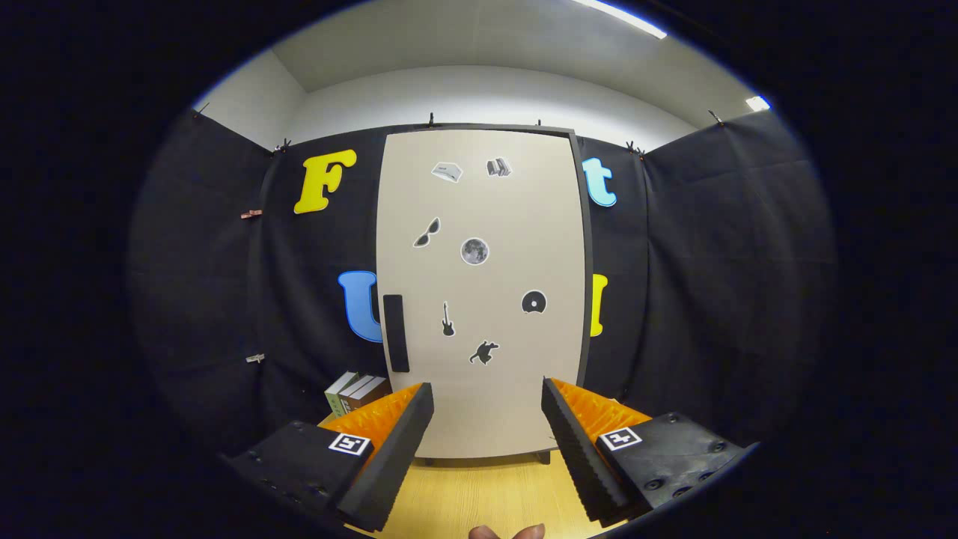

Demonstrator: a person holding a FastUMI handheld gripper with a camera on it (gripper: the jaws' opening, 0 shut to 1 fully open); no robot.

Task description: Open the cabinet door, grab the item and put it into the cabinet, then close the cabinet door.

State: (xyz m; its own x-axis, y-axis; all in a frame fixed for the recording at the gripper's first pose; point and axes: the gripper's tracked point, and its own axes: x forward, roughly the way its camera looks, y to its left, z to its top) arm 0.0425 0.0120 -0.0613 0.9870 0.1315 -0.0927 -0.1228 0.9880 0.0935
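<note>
A tall beige cabinet [483, 292] stands straight ahead on the wooden table, its door shut and dotted with small stickers. A black vertical handle [395, 333] sits on the door's left edge. A few books [355, 392] stand upright beside the cabinet's lower left corner, just beyond my left finger. My gripper [486, 404] is open, its orange-and-black fingers [389, 449] spread wide with nothing between them, some way in front of the door.
The light wooden table top [479, 494] runs from under the fingers to the cabinet's foot. Black cloth walls [711, 284] close in behind and on both sides. A person's fingertips [509, 532] show just below the gripper.
</note>
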